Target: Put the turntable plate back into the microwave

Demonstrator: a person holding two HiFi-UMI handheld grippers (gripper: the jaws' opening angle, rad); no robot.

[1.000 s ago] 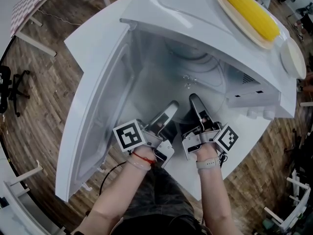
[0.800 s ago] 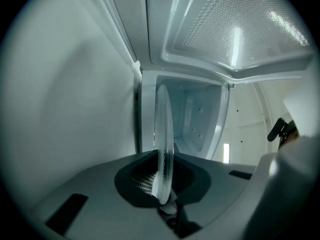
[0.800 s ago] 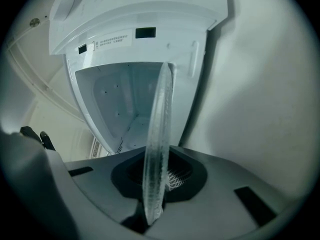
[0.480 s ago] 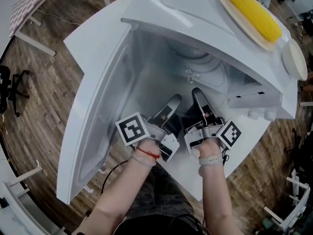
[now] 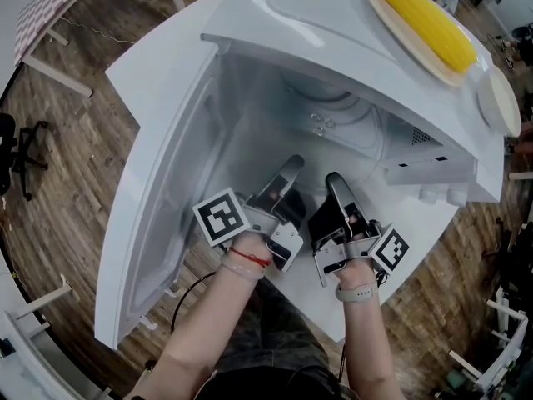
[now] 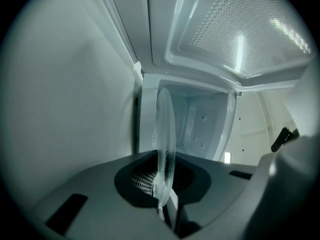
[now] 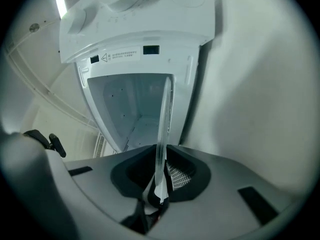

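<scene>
- Wood floor (image 5: 75, 140) shows all round, widest from 7 to 11 o'clock in the head view
- White table (image 5: 158, 65) fills the middle and carries the microwave (image 5: 316, 23), which sits from centre toward 1 o'clock
- Its door (image 5: 166, 223) hangs wide open toward 8 o'clock, inner face up, leaving the cavity mouth bare
- Glass plate (image 5: 350, 115) is inside the cavity, about level, its hub near centre and its rim curving round at 2 o'clock; whether it rests on the cavity floor cannot be told
- In the left gripper view the plate (image 6: 164, 144) runs edge-on from the jaws toward 12 o'clock; in the right gripper view the plate (image 7: 163, 124) does the same, with the control panel at 12 o'clock beyond it
- Left gripper (image 5: 290, 169) reaches in from 6 o'clock, a hand behind it; its jaws are closed tight on the plate's near rim, seen close in its own view (image 6: 165, 204)
- Right gripper (image 5: 333, 182) lies just beside the left, at its 3 o'clock side, jaws likewise pinched on the near rim (image 7: 157, 194)
- Corn (image 5: 425, 19) lies on a dish (image 5: 379, 7) on the microwave roof at 1 o'clock
- White disc (image 5: 498, 98) sits on the roof at 2 o'clock, just beside the dish
- Two knobs (image 5: 441, 194) stand out of the front panel at 3 o'clock
</scene>
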